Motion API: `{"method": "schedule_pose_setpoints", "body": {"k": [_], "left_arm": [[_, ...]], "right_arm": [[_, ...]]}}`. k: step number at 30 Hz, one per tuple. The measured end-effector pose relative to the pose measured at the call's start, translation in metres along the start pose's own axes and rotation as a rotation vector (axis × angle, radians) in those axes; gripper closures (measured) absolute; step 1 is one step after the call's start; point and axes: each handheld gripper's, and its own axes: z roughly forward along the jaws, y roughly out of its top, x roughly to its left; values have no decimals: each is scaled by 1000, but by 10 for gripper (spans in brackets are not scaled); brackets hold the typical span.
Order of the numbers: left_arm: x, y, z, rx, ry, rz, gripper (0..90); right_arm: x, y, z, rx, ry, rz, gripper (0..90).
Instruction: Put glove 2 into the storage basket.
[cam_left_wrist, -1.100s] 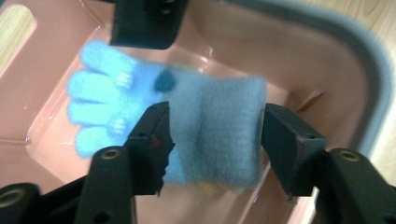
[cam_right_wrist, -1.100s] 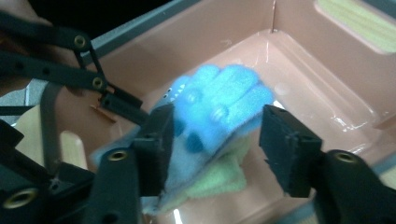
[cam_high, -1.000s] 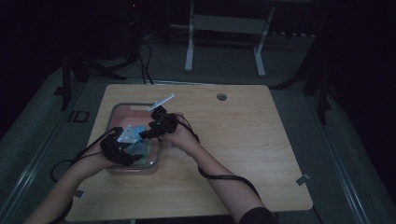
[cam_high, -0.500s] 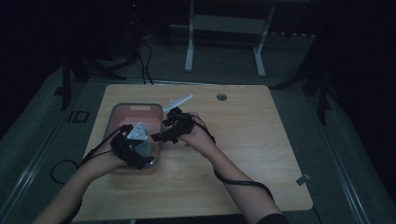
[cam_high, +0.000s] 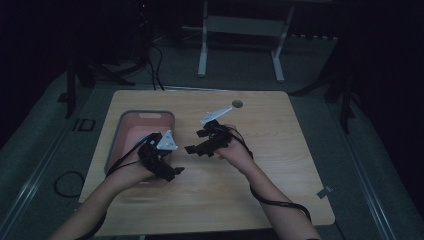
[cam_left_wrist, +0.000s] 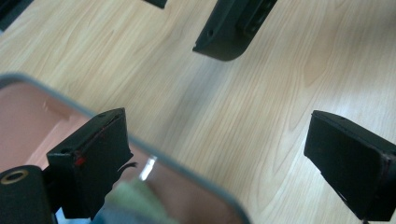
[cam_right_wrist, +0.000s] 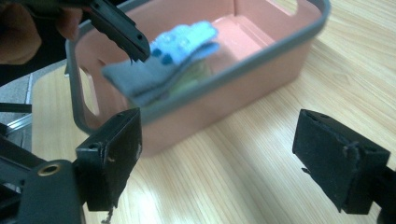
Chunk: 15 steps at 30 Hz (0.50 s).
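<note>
Dim room, most light falling on a pale wood-grain rectangular surface (cam_high: 280, 165) with a small round grommet hole (cam_high: 237, 104) near its far edge. Grey carpeted floor (cam_high: 380, 150) all around. Beyond, a white metal frame with two legs (cam_high: 202, 55). Black cables (cam_high: 155, 65) trailing at far left, a coiled loop (cam_high: 67, 184) nearer.

From above my side, the high view looks forward and down over the whole table (cam_high: 280, 165), while my two gripper views sit close over its wood, both sharing the pink bin (cam_right_wrist: 261, 84).
</note>
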Motion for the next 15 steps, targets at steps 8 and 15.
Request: {"method": "schedule_pose_setpoints", "body": {"k": [8,15], "left_arm": [[-13,14,19,-16,-36,29,72],[-23,21,35,-17,-82,55,67]], "right_arm": [[-11,-22,-17,1,-24,13,159],[-14,-38,-28,7,-41,4,158]]}}
